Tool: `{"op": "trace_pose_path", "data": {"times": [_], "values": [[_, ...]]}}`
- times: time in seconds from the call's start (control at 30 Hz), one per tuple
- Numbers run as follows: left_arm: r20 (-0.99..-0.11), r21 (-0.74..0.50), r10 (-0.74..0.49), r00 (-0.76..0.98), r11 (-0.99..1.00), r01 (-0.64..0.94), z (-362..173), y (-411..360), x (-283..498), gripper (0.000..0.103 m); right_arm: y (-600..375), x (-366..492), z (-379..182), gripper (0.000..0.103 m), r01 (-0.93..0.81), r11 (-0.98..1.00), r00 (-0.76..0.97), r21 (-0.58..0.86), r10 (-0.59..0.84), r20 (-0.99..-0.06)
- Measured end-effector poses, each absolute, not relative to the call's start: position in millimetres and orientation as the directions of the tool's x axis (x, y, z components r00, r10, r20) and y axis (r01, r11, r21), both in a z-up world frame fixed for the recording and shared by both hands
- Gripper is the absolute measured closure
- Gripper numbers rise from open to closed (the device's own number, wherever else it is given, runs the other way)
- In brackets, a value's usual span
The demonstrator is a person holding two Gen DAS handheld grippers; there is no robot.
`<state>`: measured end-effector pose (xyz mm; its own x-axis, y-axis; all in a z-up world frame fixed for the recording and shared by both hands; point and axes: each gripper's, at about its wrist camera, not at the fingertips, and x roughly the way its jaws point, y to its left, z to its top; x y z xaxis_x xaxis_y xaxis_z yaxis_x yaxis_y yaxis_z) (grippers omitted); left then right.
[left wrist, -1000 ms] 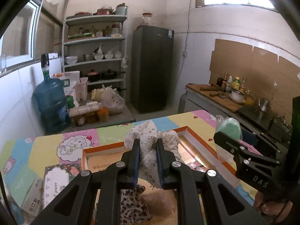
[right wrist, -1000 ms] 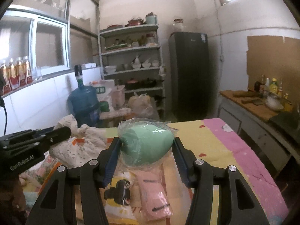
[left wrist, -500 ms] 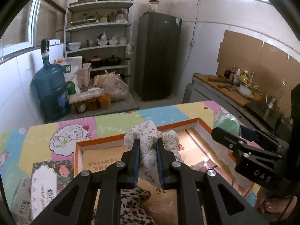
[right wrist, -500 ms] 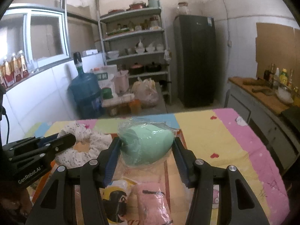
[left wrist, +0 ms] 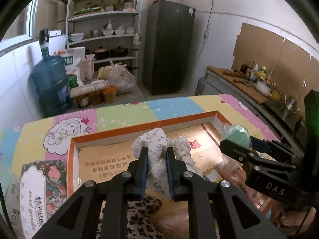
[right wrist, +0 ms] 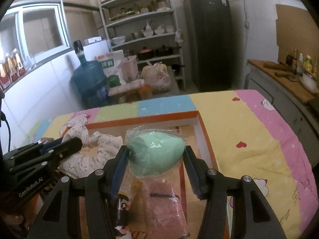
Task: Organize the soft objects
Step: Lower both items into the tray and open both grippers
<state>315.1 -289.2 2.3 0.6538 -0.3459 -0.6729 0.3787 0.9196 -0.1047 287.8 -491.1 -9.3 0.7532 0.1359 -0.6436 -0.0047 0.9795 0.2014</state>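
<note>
Over the orange box [left wrist: 111, 137], left gripper [left wrist: 157, 171] pinches floral cloth [left wrist: 157, 149], right gripper [right wrist: 155, 165] clamps the bagged green sponge [right wrist: 157, 155]; next they probably lower and let go.

White letters "DAS" stand on the black right gripper [left wrist: 235, 149]; "GenRobot.AI" stands on the black left gripper [right wrist: 78, 143]

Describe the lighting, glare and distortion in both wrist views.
Left wrist view: daylight, a bright glare strip inside the orange-rimmed box, shelf bowed by the fisheye, dark vignette corners. Right wrist view: softer light, bent window frame, glossy reflections on the wrapped green sponge.
</note>
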Motion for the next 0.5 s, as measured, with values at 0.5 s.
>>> {"op": "trace_pose_path", "data": {"times": [0.5], "values": [[-0.656, -0.118, -0.331, 0.679, 0.933, 0.340, 9.1, -278.0, 312.7, 0.048, -491.4, 296.8, -25.3, 0.043, 0.004, 0.977, 0.699, 0.212, 0.149, -0.700]]}}
